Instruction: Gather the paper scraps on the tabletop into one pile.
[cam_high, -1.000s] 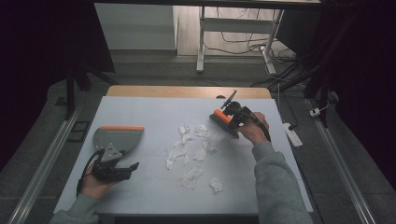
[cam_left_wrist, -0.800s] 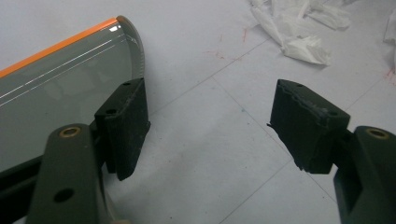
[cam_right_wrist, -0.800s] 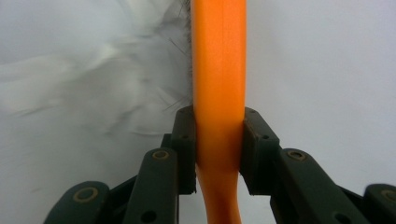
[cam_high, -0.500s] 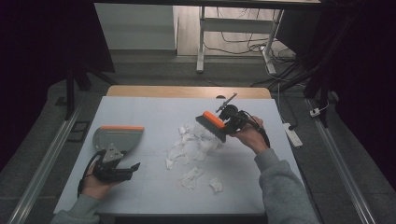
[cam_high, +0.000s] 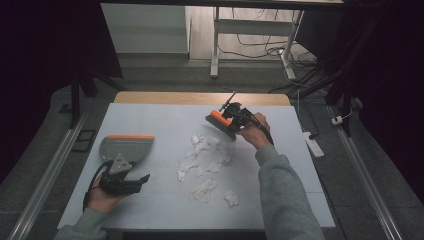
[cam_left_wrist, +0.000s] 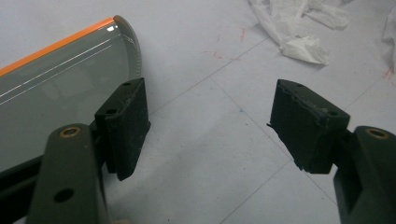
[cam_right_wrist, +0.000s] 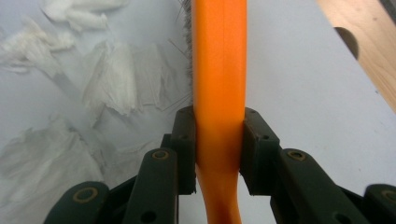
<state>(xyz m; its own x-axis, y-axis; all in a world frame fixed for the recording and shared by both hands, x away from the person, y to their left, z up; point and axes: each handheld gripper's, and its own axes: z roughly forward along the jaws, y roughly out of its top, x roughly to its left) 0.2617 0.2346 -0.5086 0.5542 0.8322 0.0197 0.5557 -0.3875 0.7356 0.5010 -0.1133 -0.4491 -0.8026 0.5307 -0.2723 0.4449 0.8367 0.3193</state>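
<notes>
Since the earlier frame the right claw (cam_high: 227, 120) has carried the orange-backed hand brush (cam_high: 220, 124) leftward over the pale tabletop (cam_high: 165, 110), to the far edge of the torn white paper scraps (cam_high: 205, 155). Its jaws are clenched on the brush's orange handle (cam_right_wrist: 219, 93), bristles beside the scraps. The left claw (cam_high: 137, 178) rests released near the tabletop's front-left corner, just behind the grey dustpan with an orange lip (cam_high: 125, 147).

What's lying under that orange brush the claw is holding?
Under the orange brush, torn white paper scraps lie on the pale table beside its bristles. Whatever sits directly beneath the brush body is covered.
</notes>
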